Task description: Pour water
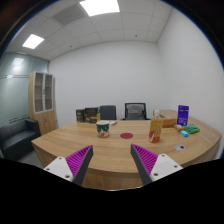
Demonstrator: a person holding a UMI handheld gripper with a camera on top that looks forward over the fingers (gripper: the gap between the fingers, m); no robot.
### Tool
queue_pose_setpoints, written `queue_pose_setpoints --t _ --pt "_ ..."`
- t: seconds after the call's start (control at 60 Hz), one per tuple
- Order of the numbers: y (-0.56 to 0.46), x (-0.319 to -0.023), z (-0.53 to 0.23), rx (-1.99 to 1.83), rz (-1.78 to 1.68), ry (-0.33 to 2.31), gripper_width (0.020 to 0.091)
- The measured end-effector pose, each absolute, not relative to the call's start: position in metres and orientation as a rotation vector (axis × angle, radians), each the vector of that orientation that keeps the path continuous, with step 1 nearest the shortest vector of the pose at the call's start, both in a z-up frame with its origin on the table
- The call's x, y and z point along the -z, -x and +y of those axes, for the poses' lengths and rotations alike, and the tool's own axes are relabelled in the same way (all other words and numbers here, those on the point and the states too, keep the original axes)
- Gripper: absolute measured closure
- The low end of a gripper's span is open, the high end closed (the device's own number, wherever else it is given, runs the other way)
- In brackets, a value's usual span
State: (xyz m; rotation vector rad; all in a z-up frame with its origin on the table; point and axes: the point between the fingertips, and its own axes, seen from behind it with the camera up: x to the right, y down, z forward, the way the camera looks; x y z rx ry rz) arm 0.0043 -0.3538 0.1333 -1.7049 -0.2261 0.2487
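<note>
- None of the pouring looks begun: the claw (112, 165) hangs released above the near edge of the long, curved, pale wooden worktop (100, 150), its two purple-padded fingers (78, 160) spread wide with nothing between them.
- Far left, beyond the worktop, a tall wooden cabinet with glass doors (42, 95) stands by the wall, with a dark sofa (15, 138) in front of it; neither bears on the task.
- Left of centre, well beyond the fingers, a small white-and-green cup-like container (103, 128) sits on the worktop. It may be the vessel to receive the water, though that is too small to tell.
- Just right of it lies a flat red round object (126, 133), possibly a lid or coaster.
- Behind these, dark office chairs (133, 111) line the far side.
- Right of centre stands an orange, translucent, upright container (155, 128), which is judged the likeliest water holder; it is untouched and well ahead of the right finger.
- Further right stand a purple box (183, 115) and some green items (190, 129).
- Everything is left to do: approach, grip the pouring vessel, carry it to the receiver, tip it.
</note>
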Motion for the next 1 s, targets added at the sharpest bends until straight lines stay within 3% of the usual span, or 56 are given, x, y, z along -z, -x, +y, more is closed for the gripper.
queue_pose_setpoints --t 0.283,0.75,1.0 --pt "-0.048 -0.131 -0.307 -0.174 -0.172 1.711 0.0272" --pt "-0.171 -0.102 -0.051 -0.033 -0.032 1.748 0.0270" --pt "-0.172 -0.084 0.024 -0.050 -0.020 1.741 0.0289"
